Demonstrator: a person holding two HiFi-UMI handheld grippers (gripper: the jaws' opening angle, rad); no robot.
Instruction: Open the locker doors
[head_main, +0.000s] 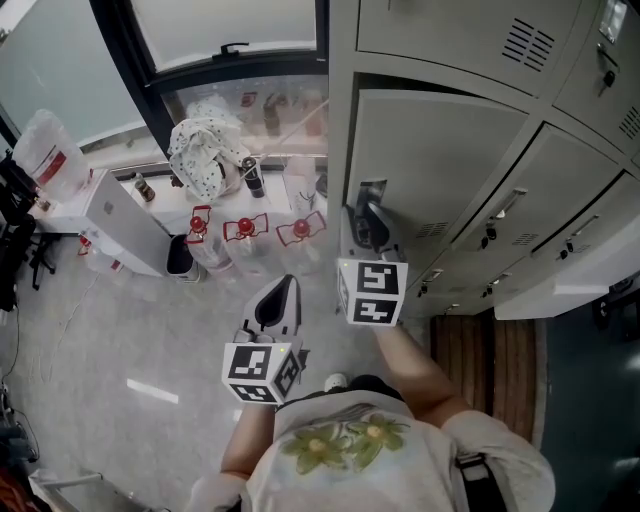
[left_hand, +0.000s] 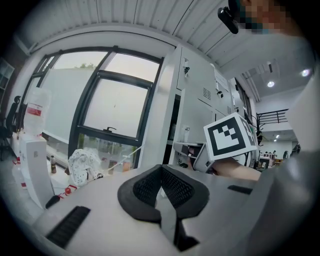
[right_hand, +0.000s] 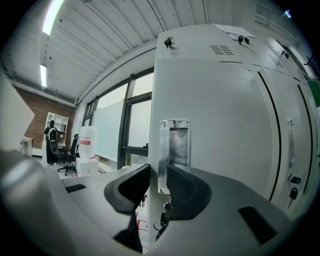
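Two tongs (head_main: 281, 300) (head_main: 368, 222), three red-capped bottles (head_main: 245, 230), one spotted bag (head_main: 208, 150) — one door handle (right_hand: 173, 145)

Lockers (head_main: 440, 160) cut off at top and right edges. Handle (right_hand: 176, 142) lower end, keys (right_hand: 159, 224) beneath half hidden behind right gripper (right_hand: 159, 171). Windowsill bottles (head_main: 272, 112) blurred.

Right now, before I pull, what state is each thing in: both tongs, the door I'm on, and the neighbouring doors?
Right tongs: shut on the door handle.
Left tongs: shut, empty.
Gripped locker door: looks slightly ajar, dark gap along its top.
Neighbouring doors: closed, keys in locks.
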